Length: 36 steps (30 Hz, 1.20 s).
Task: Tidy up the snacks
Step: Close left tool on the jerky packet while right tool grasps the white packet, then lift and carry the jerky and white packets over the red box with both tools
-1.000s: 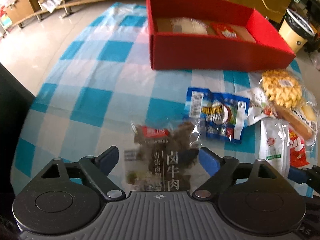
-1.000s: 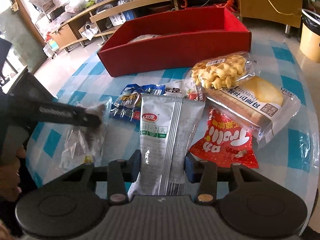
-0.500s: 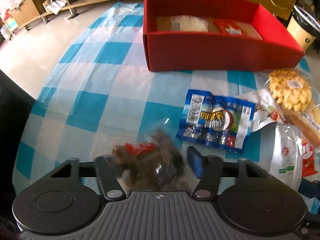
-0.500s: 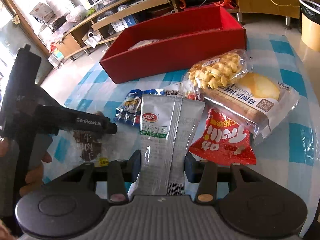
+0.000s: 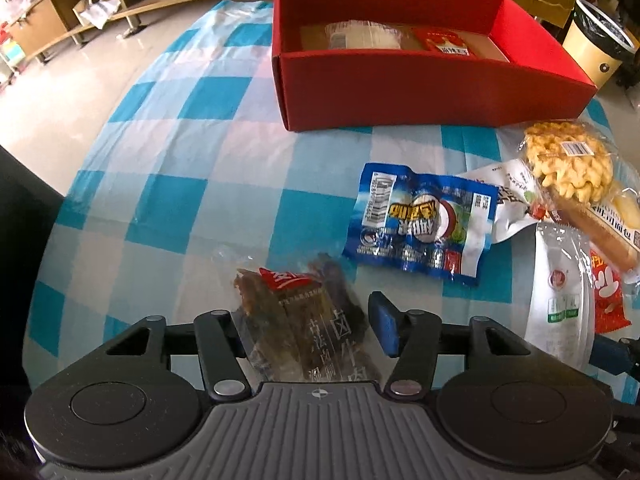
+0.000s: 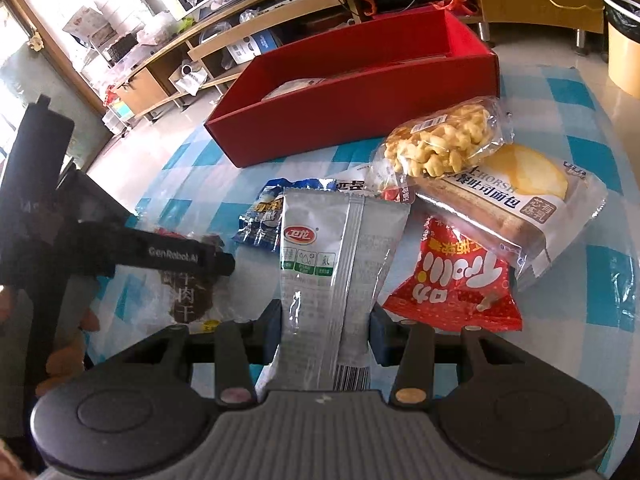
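A clear bag of dark beef jerky (image 5: 304, 320) stands tilted between the pads of my left gripper (image 5: 308, 320). Its jaws are opening slightly while still pinching the bag. The right wrist view shows the same bag (image 6: 188, 292) under the left gripper's finger (image 6: 192, 258). My right gripper (image 6: 324, 320) is shut on the lower end of a grey-white pouch (image 6: 328, 248). The red box (image 5: 420, 92) at the back holds a pale packet (image 5: 364, 36) and a red packet (image 5: 444, 40).
On the blue-checked cloth (image 5: 192, 152) lie a blue packet (image 5: 420, 224), a bag of yellow puffs (image 6: 440, 144), wrapped bread (image 6: 520, 200) and a red snack packet (image 6: 452, 280). A bin (image 5: 596, 48) stands beyond the box. A hand (image 6: 64, 360) holds the left gripper.
The left gripper's jaws closed around the jerky bag, which rose off the cloth and now stands tilted between them. The right gripper kept its grip on the pouch and stayed put.
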Each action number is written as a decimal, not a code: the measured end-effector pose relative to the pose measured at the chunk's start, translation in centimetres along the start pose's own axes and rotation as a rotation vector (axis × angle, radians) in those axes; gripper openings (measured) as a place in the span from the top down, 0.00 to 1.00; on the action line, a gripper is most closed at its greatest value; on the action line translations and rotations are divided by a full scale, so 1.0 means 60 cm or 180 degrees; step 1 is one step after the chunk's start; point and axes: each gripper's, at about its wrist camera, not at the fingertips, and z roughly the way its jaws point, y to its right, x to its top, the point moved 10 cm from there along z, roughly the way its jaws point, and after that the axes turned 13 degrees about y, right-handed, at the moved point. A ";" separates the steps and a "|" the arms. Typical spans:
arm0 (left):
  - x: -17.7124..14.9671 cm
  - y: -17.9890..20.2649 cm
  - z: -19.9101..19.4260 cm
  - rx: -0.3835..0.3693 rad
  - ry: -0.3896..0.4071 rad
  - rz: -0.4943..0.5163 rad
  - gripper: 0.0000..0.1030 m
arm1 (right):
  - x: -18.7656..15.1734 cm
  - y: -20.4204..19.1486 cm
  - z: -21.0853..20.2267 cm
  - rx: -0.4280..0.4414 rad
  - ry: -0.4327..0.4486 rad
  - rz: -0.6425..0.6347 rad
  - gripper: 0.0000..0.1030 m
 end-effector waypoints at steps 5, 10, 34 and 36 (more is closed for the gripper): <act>0.007 0.007 -0.017 -0.0096 0.0091 -0.0060 0.58 | 0.004 0.006 -0.002 0.0006 0.0026 0.0033 0.58; 0.023 0.012 -0.041 -0.0259 0.0207 -0.0179 0.73 | 0.018 0.013 -0.010 0.0077 0.0124 0.0190 0.58; 0.070 0.042 -0.074 -0.0721 0.0332 -0.0445 0.74 | 0.080 0.014 -0.020 0.0274 0.0369 0.0512 0.58; 0.077 0.045 -0.075 -0.0747 0.0351 -0.0458 0.74 | 0.090 0.017 -0.018 0.0280 0.0394 0.0538 0.58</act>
